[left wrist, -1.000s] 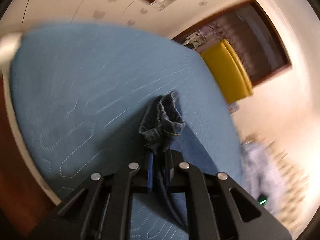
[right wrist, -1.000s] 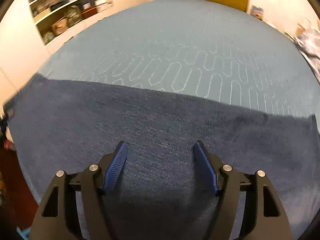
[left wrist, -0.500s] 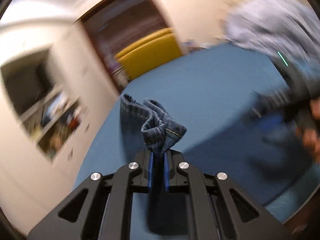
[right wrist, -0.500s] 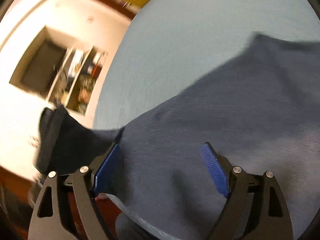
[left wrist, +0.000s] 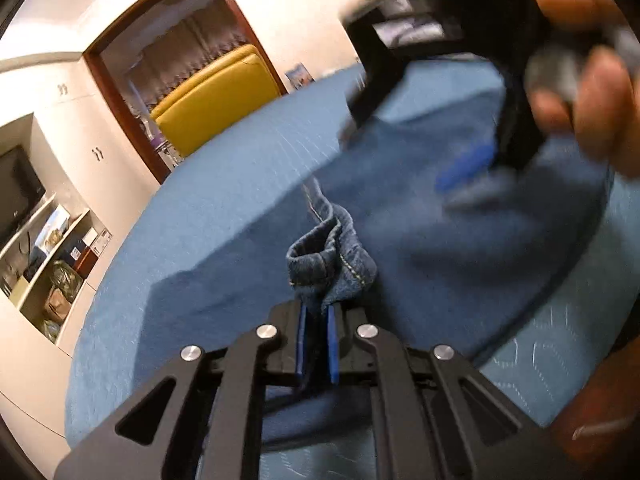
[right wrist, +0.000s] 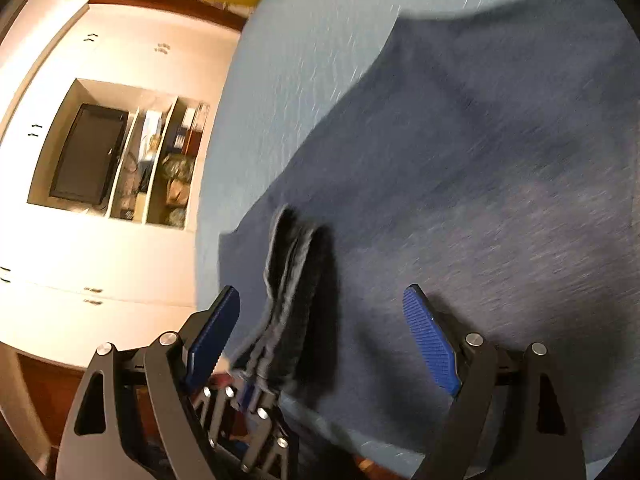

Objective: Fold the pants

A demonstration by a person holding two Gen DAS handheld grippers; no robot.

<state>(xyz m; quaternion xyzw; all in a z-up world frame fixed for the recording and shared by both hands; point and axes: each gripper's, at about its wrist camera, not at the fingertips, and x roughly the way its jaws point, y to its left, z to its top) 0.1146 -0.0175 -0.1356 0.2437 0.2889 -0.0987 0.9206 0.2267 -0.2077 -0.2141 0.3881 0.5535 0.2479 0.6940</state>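
Left tool (left wrist: pixel 316 340) clamped tight, right tool (right wrist: pixel 324 328) spread wide, gripped by a hand (left wrist: pixel 588 80)

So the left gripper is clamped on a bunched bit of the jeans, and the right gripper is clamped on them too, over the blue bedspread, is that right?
Not quite. The left gripper is shut on a bunch of the jeans, but the right gripper is open, its jaws having just widened, with nothing pressed between its pads. The right wrist view shows this, above the jeans spread on the blue bedspread.

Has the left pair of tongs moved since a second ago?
Yes. The left tongs, shut on the jeans hem, have swung around: the yellow chair, earlier at the right of their view, now sits upper left.
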